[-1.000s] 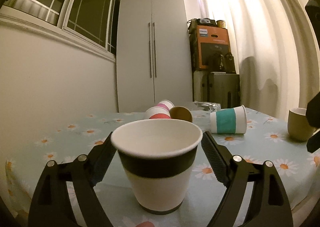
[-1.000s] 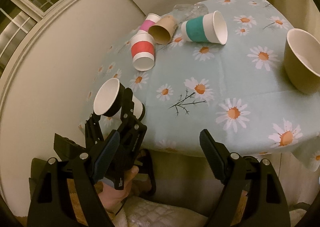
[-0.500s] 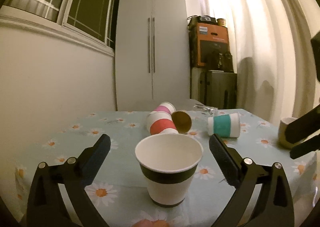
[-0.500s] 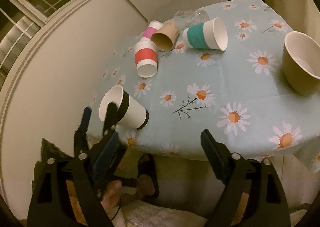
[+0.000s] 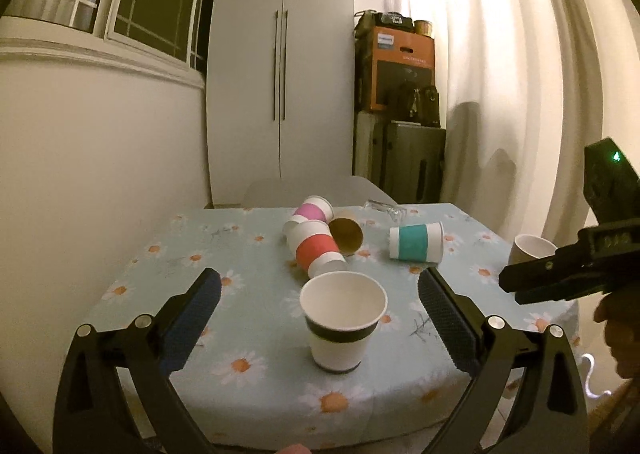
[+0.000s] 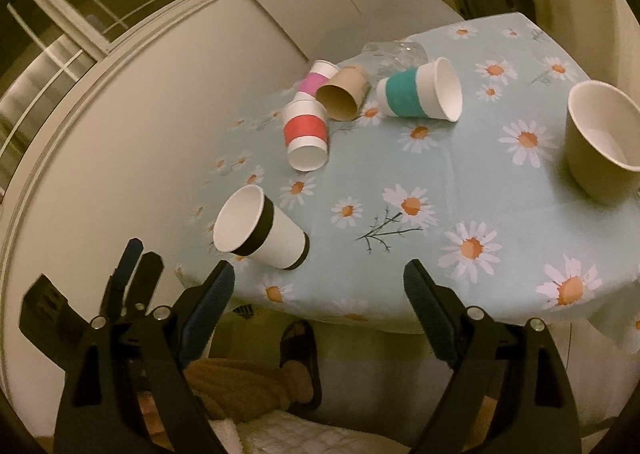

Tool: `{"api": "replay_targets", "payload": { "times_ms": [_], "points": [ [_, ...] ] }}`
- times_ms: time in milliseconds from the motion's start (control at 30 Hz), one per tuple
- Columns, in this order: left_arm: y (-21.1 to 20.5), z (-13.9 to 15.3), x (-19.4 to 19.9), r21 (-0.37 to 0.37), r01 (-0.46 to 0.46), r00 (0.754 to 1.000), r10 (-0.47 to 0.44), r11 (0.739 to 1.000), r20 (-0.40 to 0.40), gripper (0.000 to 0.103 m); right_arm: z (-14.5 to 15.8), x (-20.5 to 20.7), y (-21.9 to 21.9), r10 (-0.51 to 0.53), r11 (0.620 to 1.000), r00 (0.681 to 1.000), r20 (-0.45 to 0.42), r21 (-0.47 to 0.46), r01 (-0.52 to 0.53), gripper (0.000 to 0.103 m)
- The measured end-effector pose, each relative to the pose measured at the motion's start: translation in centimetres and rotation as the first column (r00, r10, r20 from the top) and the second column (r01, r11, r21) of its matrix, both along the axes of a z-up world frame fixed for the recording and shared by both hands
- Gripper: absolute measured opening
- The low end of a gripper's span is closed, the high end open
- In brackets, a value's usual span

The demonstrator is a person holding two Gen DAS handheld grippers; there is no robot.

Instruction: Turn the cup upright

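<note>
A white paper cup with a black band [image 5: 343, 321] stands upright near the table's front edge; it also shows in the right wrist view [image 6: 259, 229]. My left gripper [image 5: 319, 311] is open and empty, drawn back from the cup, with the cup apart from both fingers. My right gripper [image 6: 319, 300] is open and empty, off the table's front edge. Cups with a red band [image 5: 316, 250], a pink band [image 5: 310, 211], a teal band [image 5: 417, 242] and a brown cup [image 5: 346, 233] lie on their sides further back.
The table has a light blue daisy cloth [image 6: 460, 182]. A tan cup [image 6: 602, 142] stands upright at the right. A clear plastic item [image 6: 394, 50] lies at the back. A wall runs along the left; a white wardrobe [image 5: 280, 94] stands behind.
My left gripper let go of the black-band cup, opened wider and drew back toward the table's front edge. The cup stays upright. My right gripper shifted slightly.
</note>
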State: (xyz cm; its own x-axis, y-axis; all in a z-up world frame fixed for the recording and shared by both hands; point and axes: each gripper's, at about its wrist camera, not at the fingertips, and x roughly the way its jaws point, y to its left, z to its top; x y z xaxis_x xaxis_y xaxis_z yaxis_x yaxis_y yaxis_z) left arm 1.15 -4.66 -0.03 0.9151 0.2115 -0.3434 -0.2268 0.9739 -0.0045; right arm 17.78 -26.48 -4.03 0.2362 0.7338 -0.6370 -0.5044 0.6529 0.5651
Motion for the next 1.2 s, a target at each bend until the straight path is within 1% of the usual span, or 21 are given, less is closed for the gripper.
{"api": "replay_targets", "payload": {
  "times_ms": [133, 267, 333, 433, 533, 567, 600, 667, 700, 800, 900, 1000, 1133, 1200],
  "points": [
    [1.3, 1.0, -0.5, -0.036, 0.026, 0.996, -0.029, 0.999, -0.087, 0.096, 0.9, -0.9, 0.2, 0.008, 1.000, 0.997, 0.071, 0.009, -0.008, 0.086],
    [2.3, 1.1, -2.0, -0.065, 0.087, 0.987, -0.094, 0.994, -0.127, 0.096, 1.8, -2.2, 0.4, 0.004, 1.000, 0.987, 0.160, -0.007, -0.003, 0.086],
    [2.8, 0.9, -2.5, -0.098, 0.127, 0.978, -0.141, 0.987, -0.155, 0.096, 2.0, -3.0, 0.5, 0.003, 1.000, 0.980, 0.198, -0.013, -0.001, 0.086],
    [3.3, 0.6, -3.9, -0.113, 0.161, 0.972, -0.178, 0.980, -0.154, 0.096, 2.1, -4.5, 0.9, 0.020, 1.000, 0.972, 0.235, -0.023, -0.015, 0.086],
    [4.2, 0.2, -4.9, -0.126, 0.150, 0.976, -0.167, 0.981, -0.137, 0.096, 2.2, -6.3, 1.4, 0.032, 0.999, 0.956, 0.292, -0.051, -0.017, 0.087],
    [4.5, 0.0, -5.0, -0.137, 0.145, 0.977, -0.163, 0.980, -0.134, 0.096, 2.3, -6.8, 1.5, 0.033, 0.998, 0.950, 0.310, -0.056, -0.017, 0.092],
    [4.9, 0.0, -5.3, -0.154, 0.136, 0.980, -0.155, 0.979, -0.124, 0.096, 2.3, -7.2, 1.6, 0.033, 0.998, 0.946, 0.321, -0.064, -0.013, 0.094],
    [5.6, 0.1, -5.4, -0.178, 0.130, 0.981, -0.152, 0.976, -0.118, 0.096, 2.3, -8.2, 1.7, 0.020, 0.995, 0.932, 0.361, -0.096, 0.016, 0.096],
    [5.7, 0.1, -5.4, -0.182, 0.128, 0.981, -0.151, 0.975, -0.118, 0.096, 2.4, -8.9, 2.0, 0.012, 0.992, 0.918, 0.396, -0.119, 0.038, 0.098],
    [6.0, -0.1, -5.3, -0.183, 0.116, 0.980, -0.143, 0.976, -0.137, 0.096, 2.5, -10.1, 2.5, 0.026, 0.987, 0.893, 0.449, -0.154, 0.048, 0.098],
    [6.4, -0.3, -5.1, -0.210, 0.117, 0.978, -0.150, 0.971, -0.146, 0.096, 2.2, -10.9, 3.5, 0.068, 0.979, 0.875, 0.479, -0.199, 0.033, 0.098],
    [6.6, -0.3, -5.0, -0.214, 0.119, 0.978, -0.151, 0.970, -0.143, 0.096, 1.6, -10.9, 4.5, 0.102, 0.967, 0.863, 0.494, -0.251, 0.029, 0.098],
    [6.5, -0.4, -5.0, -0.209, 0.117, 0.977, -0.150, 0.971, -0.152, 0.096, 1.2, -10.9, 5.1, 0.133, 0.964, 0.858, 0.497, -0.268, 0.005, 0.098],
    [6.5, -0.4, -5.0, -0.202, 0.103, 0.978, -0.136, 0.974, -0.156, 0.096, 1.3, -11.1, 5.0, 0.132, 0.963, 0.848, 0.514, -0.270, 0.014, 0.098]
  ]
}}
